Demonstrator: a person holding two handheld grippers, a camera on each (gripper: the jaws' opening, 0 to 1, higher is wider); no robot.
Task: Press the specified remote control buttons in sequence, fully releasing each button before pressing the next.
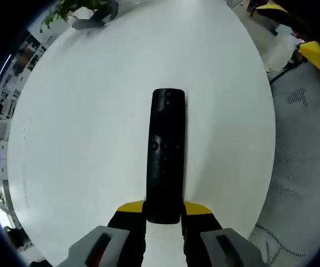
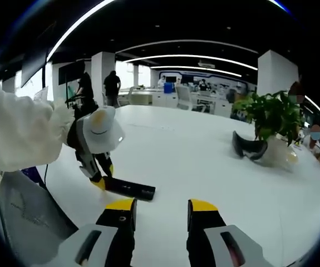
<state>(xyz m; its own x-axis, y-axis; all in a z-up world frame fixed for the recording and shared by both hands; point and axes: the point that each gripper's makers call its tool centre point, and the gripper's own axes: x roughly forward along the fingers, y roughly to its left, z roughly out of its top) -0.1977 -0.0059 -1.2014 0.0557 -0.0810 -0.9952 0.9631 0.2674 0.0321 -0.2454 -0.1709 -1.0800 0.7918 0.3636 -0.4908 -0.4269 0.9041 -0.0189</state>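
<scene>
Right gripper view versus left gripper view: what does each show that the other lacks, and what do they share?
The right gripper view alone shows the right hand-held gripper open above the table, a white sleeve, people standing far back, and a dark headset-like object by the plant.

The left gripper view alone shows the remote's buttons from above and yellow chairs past the table.

Both share the white table, the black remote, the left hand-held gripper closed on its near end, and the potted plant.

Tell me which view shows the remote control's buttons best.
The left gripper view: the remote control lies lengthwise on the white table, its button face toward the camera. In the right gripper view it is small, seen edge-on, held at one end by the left hand-held gripper.
</scene>
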